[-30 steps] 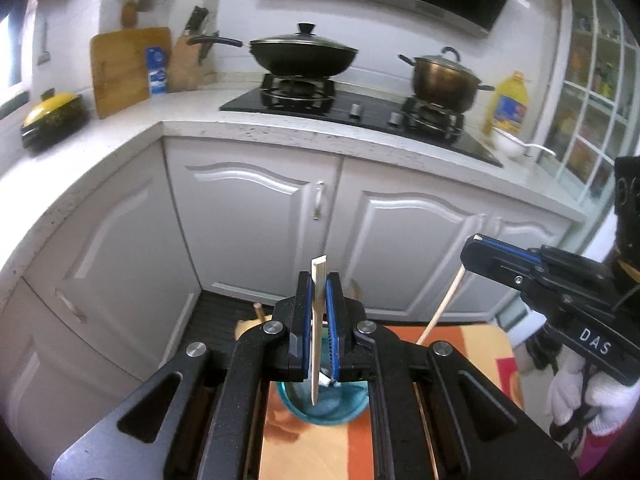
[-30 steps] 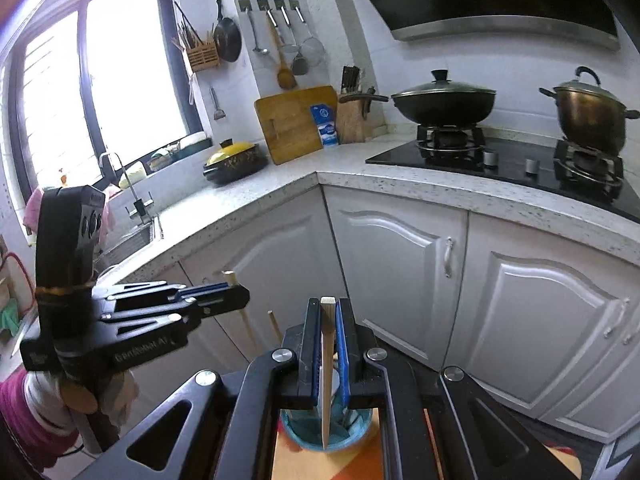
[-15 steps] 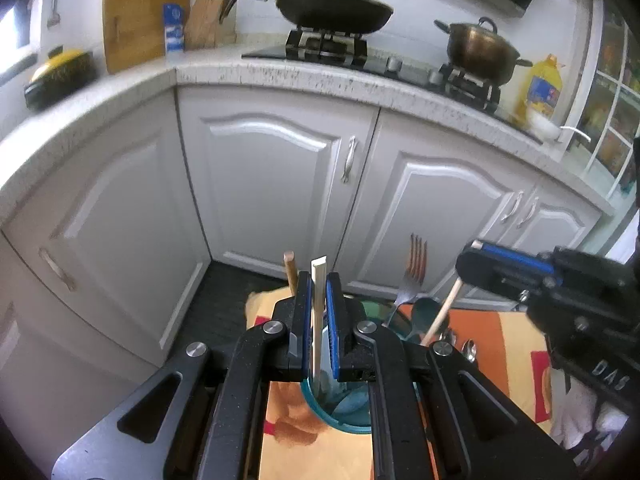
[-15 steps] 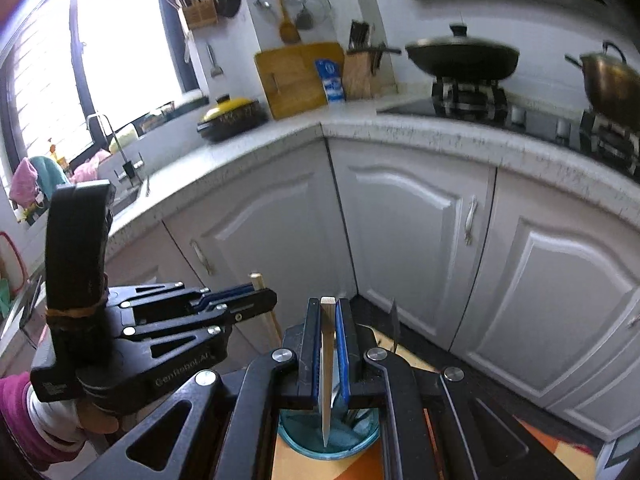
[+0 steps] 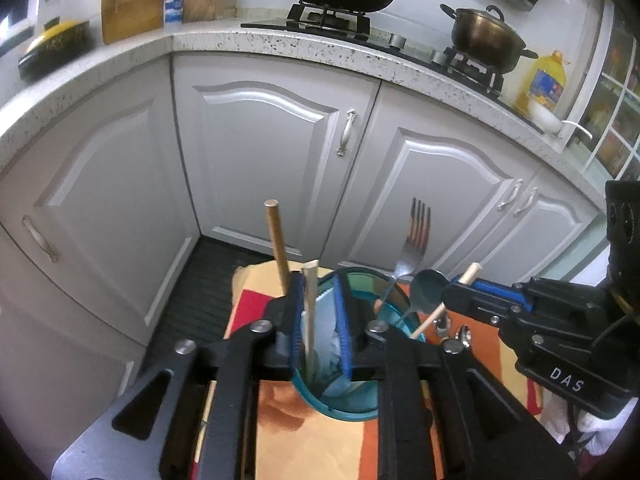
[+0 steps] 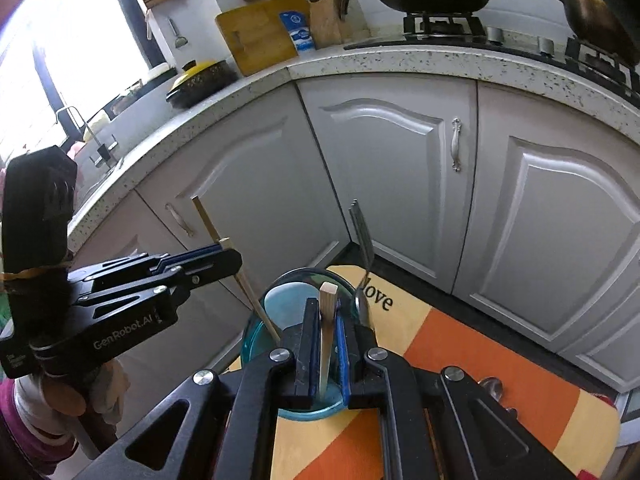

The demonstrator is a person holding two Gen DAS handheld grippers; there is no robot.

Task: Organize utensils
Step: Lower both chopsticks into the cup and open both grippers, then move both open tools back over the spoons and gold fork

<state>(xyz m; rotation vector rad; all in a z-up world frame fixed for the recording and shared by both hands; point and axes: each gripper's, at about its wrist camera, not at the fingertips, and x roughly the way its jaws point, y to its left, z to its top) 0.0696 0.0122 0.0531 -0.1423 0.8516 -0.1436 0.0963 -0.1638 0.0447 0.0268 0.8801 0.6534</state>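
Now my left gripper [image 5: 320, 312] is opening, pale chopstick [image 5: 309, 308] loose between its jaws over the blue cup [image 5: 340, 400], my right gripper [image 6: 325, 344] clamps another chopstick [image 6: 326, 328] above it.

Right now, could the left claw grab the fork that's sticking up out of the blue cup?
Probably yes. The fork stands clear above the blue cup rim on its far side, just beyond the left claw, with nothing across it. But the claw's jaws are opening around a pale chopstick, which must drop first.
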